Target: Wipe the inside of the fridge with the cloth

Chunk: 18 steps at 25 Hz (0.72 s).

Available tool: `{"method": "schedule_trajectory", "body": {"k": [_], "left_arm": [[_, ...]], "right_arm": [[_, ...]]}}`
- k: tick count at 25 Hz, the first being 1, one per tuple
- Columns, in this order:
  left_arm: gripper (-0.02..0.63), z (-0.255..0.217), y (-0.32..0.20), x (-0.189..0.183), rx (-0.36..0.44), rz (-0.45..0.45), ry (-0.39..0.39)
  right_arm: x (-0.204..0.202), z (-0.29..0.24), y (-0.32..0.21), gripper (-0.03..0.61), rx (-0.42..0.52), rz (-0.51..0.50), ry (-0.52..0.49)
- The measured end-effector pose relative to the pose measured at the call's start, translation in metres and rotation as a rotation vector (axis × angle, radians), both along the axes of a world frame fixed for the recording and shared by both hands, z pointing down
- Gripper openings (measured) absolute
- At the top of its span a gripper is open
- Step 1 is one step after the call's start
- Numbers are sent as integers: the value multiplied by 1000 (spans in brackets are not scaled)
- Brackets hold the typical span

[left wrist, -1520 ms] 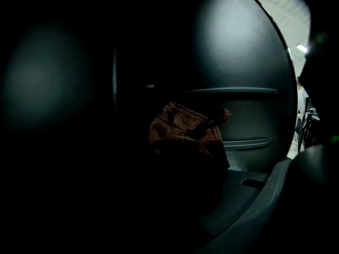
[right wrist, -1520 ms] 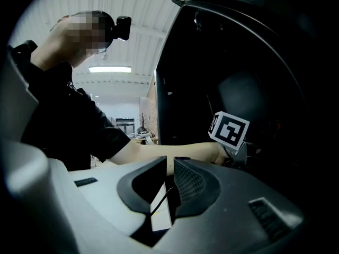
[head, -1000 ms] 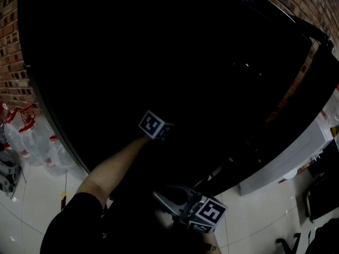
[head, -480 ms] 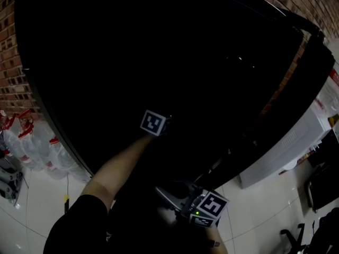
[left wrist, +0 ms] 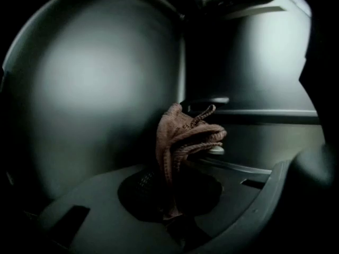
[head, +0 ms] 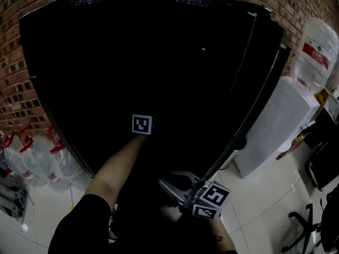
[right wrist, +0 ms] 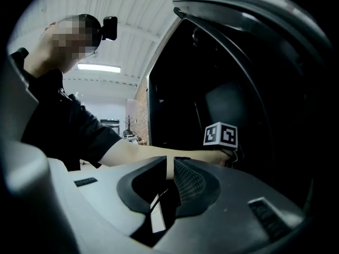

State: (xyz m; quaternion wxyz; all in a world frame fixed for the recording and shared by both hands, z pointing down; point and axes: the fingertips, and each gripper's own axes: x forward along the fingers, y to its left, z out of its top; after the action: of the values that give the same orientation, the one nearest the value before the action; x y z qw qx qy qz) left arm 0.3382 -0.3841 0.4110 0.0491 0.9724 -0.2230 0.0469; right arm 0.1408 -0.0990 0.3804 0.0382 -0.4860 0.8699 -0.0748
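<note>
Two grippers, one working: left gripper fingers clamped on crumpled brown woven cloth, bunch jutting forward inside tall black fridge, ready for rubbing. Right gripper idle outside, fingers slightly parted, empty.

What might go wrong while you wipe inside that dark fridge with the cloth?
The cloth is bunched up in the left gripper, so it might wipe only a small patch or slip loose. It also looks close to a shelf edge and might snag there.
</note>
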Motion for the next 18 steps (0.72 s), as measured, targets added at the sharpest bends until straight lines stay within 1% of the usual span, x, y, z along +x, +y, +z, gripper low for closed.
{"method": "schedule_trajectory", "body": {"k": [2,3,7,9,11,13,16,18], "left_arm": [[57,-9,6,-12,36,1,29],[57,-12,8,-20,52,-13,39],[57,-10,5,-67,79,-143,22],[57,-14,7,-92,78,-182,40],[57,-30,16,-107,80,-176,97],[57,-42,35,-120,87,-149,143],[57,-50,74,-141,124,-90,183],[57,-57,95,-155,147,-70,204]], "right_arm": [[2,-5,6,46,26,17,-2],[2,-7,9,46,36,22,-4],[-1,-11,19,46,51,57,7],[-2,-14,23,46,62,86,20],[3,-21,25,46,90,98,17],[4,-28,28,46,119,83,-10],[9,-31,35,45,134,66,-55],[15,-35,37,44,149,56,-63]]}}
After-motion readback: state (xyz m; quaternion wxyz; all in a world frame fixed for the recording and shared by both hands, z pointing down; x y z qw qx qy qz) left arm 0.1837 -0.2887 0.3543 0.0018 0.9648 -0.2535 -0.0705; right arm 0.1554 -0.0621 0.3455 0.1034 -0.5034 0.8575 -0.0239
